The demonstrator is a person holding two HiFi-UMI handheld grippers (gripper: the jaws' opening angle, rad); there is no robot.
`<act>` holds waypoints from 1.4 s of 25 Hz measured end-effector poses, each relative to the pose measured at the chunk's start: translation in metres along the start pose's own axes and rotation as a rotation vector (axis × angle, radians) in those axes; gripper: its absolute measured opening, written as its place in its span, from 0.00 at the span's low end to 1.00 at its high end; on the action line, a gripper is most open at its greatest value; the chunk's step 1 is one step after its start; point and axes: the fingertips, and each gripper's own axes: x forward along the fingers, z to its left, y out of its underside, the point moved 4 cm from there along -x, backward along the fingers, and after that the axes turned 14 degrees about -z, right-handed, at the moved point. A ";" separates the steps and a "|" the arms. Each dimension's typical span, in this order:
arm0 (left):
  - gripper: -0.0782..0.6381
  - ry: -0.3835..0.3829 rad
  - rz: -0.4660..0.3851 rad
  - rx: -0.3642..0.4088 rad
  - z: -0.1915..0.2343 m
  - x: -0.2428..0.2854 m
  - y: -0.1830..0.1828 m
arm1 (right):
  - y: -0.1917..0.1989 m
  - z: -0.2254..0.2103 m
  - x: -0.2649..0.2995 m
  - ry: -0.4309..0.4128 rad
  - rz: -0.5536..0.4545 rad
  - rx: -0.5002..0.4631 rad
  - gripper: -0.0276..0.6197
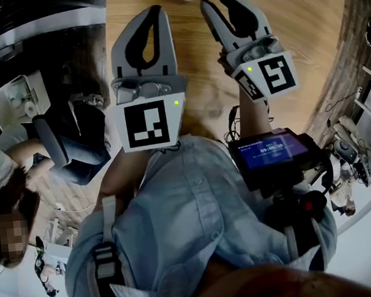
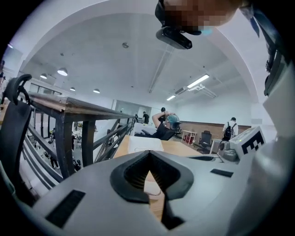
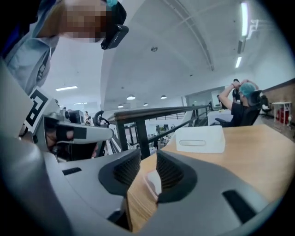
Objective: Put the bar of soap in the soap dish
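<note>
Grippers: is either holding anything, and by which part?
Nothing is held. The left gripper is shut and empty; the right gripper is open, its jaws clasp nothing.

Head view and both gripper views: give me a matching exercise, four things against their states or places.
1 left claw
2 right claw
3 white box
4 screen

a lit blue
b tips apart
c on the wooden table
d tips together

Pairs: 1-d, 2-b, 3-c, 4-a.
</note>
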 end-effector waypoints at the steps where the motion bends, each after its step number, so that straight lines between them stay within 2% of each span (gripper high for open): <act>1: 0.12 0.013 -0.009 0.011 0.001 0.002 0.000 | -0.002 0.004 0.004 -0.006 -0.030 0.014 0.20; 3: 0.12 0.001 -0.018 0.004 0.002 0.000 0.006 | -0.001 0.014 0.006 -0.036 -0.051 0.046 0.15; 7: 0.12 -0.156 0.012 -0.071 -0.001 -0.030 0.034 | 0.019 0.035 -0.009 -0.142 0.086 0.114 0.07; 12: 0.12 -0.188 0.092 -0.075 0.015 -0.040 0.060 | 0.038 0.045 -0.003 -0.095 0.135 0.141 0.05; 16: 0.12 -0.176 0.120 -0.086 0.019 -0.036 0.069 | 0.044 0.045 0.001 -0.068 0.162 0.104 0.05; 20: 0.12 -0.147 0.137 -0.063 0.014 -0.037 0.073 | 0.047 0.045 0.002 -0.055 0.163 0.094 0.05; 29: 0.12 -0.143 0.138 -0.017 0.015 -0.040 0.073 | 0.042 0.046 0.010 -0.069 0.125 0.082 0.05; 35: 0.12 -0.145 0.140 -0.016 0.015 -0.040 0.072 | 0.042 0.048 0.010 -0.072 0.124 0.079 0.05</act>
